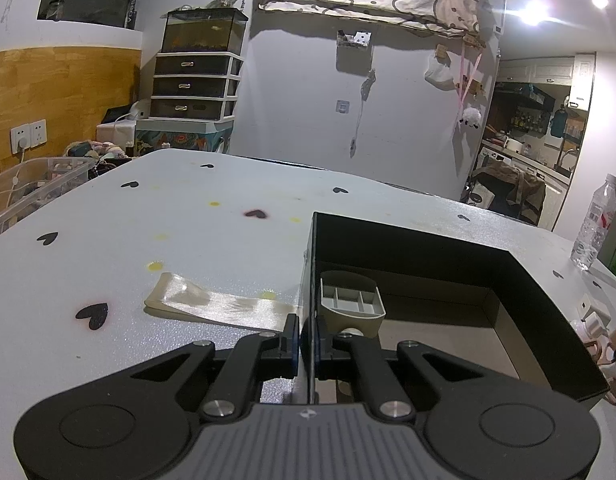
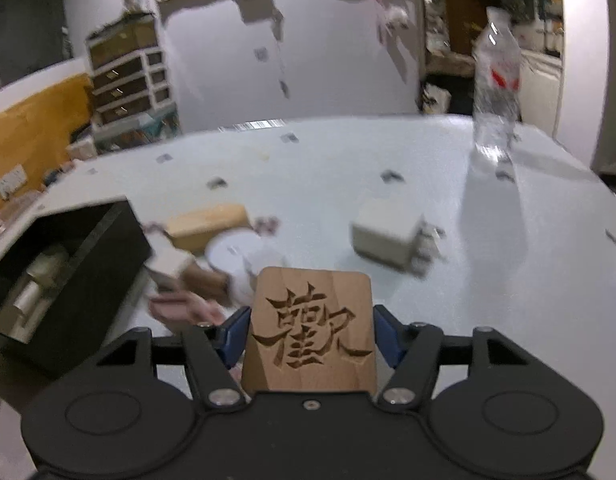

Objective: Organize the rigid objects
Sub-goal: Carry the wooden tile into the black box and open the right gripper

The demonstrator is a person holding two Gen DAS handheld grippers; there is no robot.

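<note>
My left gripper is shut on the left wall of a black open box, one finger outside and one inside. A grey plastic divider cup lies inside the box just past the inner finger. My right gripper is shut on a wooden block carved with a Chinese character, held above the table. The black box also shows in the right wrist view at the left, with pale items inside. That view is motion-blurred.
A white charger block, a wooden box, a white round disc and pink and brown items lie on the white table. A water bottle stands far right. A clear ribbon strip lies left of the box.
</note>
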